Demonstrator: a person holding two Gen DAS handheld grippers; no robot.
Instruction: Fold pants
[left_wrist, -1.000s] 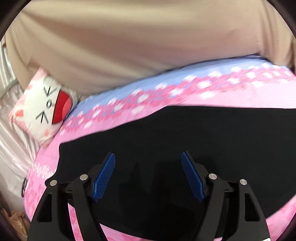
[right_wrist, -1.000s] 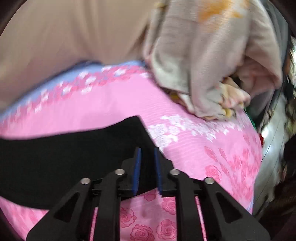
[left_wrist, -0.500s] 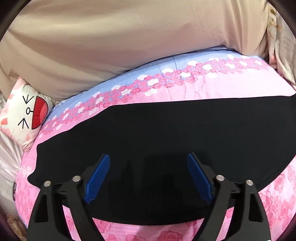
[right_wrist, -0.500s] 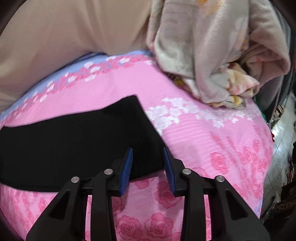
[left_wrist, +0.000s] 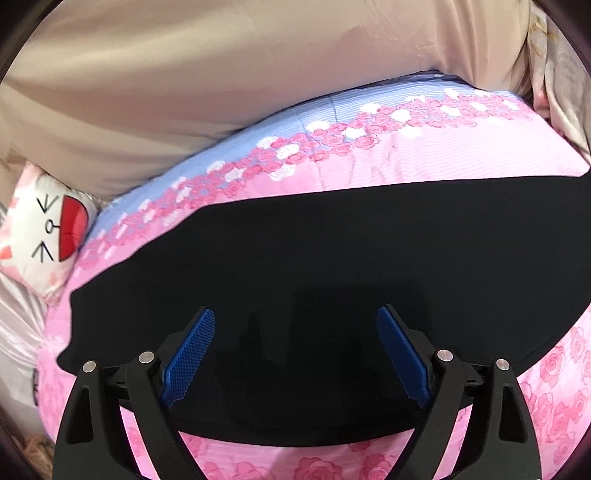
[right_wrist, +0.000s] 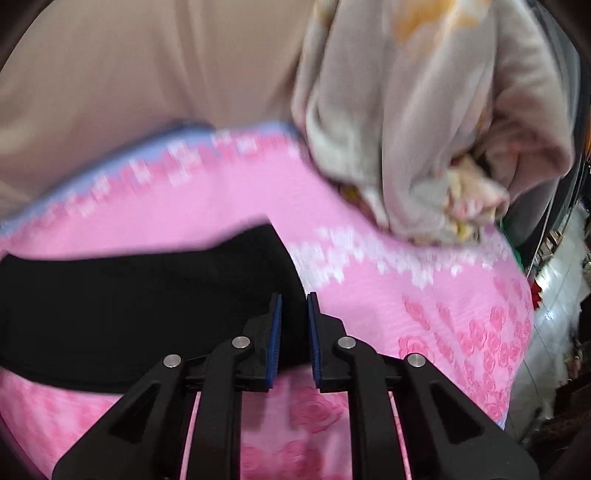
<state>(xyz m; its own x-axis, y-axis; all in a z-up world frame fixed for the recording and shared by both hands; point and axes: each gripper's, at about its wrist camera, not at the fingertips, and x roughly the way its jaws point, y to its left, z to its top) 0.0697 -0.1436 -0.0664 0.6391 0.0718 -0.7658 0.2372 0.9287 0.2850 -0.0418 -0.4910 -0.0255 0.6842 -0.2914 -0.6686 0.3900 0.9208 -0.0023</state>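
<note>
The black pants (left_wrist: 332, 280) lie flat in a long band across the pink floral bedsheet (left_wrist: 424, 155). My left gripper (left_wrist: 295, 325) is wide open, hovering just above the middle of the pants, nothing between its blue pads. In the right wrist view the pants (right_wrist: 129, 302) end in a corner at the right. My right gripper (right_wrist: 294, 306) has its blue pads close together on that near right corner of the black fabric.
A cat-face pillow (left_wrist: 40, 229) lies at the bed's left end. A beige curtain (left_wrist: 221, 92) hangs behind the bed. A crumpled beige floral blanket (right_wrist: 424, 122) is heaped at the bed's right end. Floor and clutter (right_wrist: 554, 314) show past the right bed edge.
The right gripper opened half a second ago and has closed again on the pants' right corner. The left gripper stayed open and shifted a little over the pants.
</note>
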